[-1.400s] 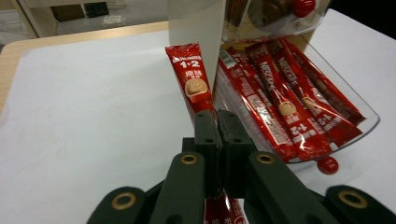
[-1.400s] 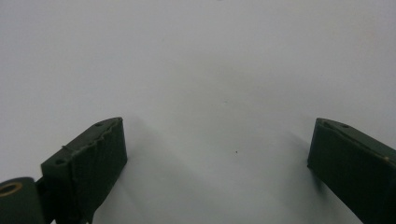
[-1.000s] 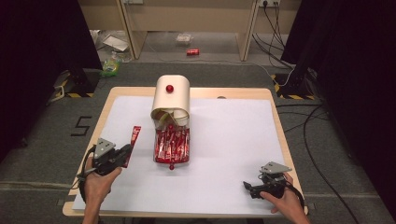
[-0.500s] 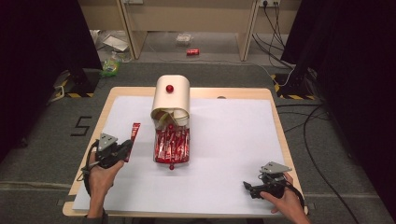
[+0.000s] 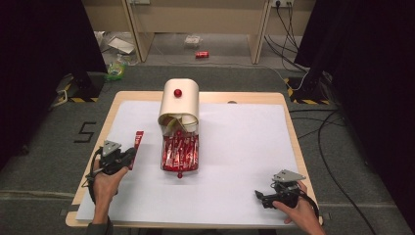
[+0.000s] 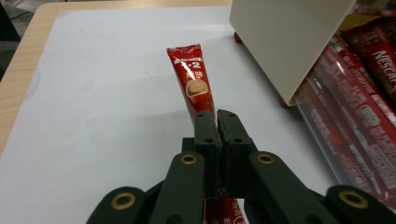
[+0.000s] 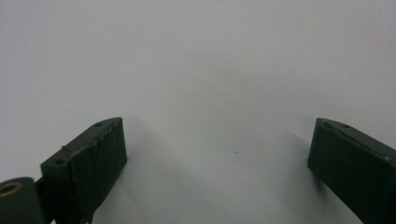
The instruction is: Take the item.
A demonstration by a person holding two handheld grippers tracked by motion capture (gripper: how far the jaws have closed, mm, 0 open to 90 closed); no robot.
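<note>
The surface (image 5: 244, 147), a wooden top under a white sheet, is carrying a cream box (image 5: 179, 105) near its far middle, tipped so its mouth is opening toward the person, with a clear tray (image 5: 180, 152) of red coffee stick sachets lying just in front of it, long axis running far to near. Left of the tray and apart from it, the left hand-held gripper (image 5: 128, 155) is gripping one red sachet (image 5: 137, 143), jaws clamped shut on its lower end; the stick is pointing up and away from the jaws, long axis roughly parallel to the tray's packs, free end tilting slightly away from the box in the left gripper view (image 6: 191, 81). The tray is lying to the right of this hand, so the left hand is much the nearer one to the stock; any put-down looks like going on bare sheet on that side. The right hand-held gripper (image 5: 262, 198) is resting well apart at the near right corner, jaws spread wide with nothing between them, facing blank sheet.
</note>
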